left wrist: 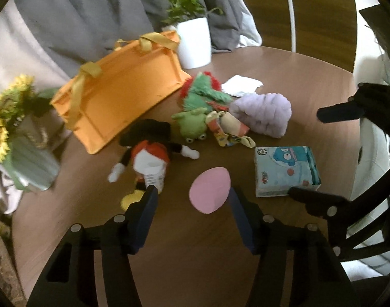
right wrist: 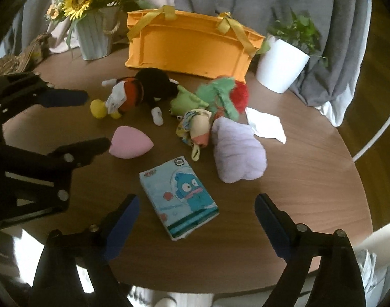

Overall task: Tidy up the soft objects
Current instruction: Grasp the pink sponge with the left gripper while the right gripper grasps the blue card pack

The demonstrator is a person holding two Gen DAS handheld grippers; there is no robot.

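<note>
1. At the far left edge of the surface (right wrist: pixel 310 179) a sunflower pot (right wrist: pixel 96 38) stands clear of the clutter, decoration rather than anything to sort.
2. The orange bin (right wrist: pixel 189 48) lies tipped on its side along the far edge, handles up. I take it for the place the soft things are meant to go, and it holds nothing I can see.
3. The left claw (left wrist: pixel 192 197) is angled down over the pink sponge (left wrist: pixel 210 190). Its jaws stand apart on either side of the sponge, near it but not pressing, so nothing is gripped yet. It looks lined up to take this piece first, as it lies alone near the front edge.
4. Just beyond, a black-and-red doll (right wrist: pixel 141 89) lies in front of the bin, with a heap of green plush (right wrist: pixel 220 94), a patterned cloth (right wrist: pixel 197 128) and a lilac towel (right wrist: pixel 237 151) bunched mid-surface, touching one another.
5. The right claw (right wrist: pixel 197 225) hangs wide open and empty over the blue tissue pack (right wrist: pixel 180 199), which lies flat near the front edge.
6. A white plant pot (right wrist: pixel 282 64) stands at the far right.
</note>
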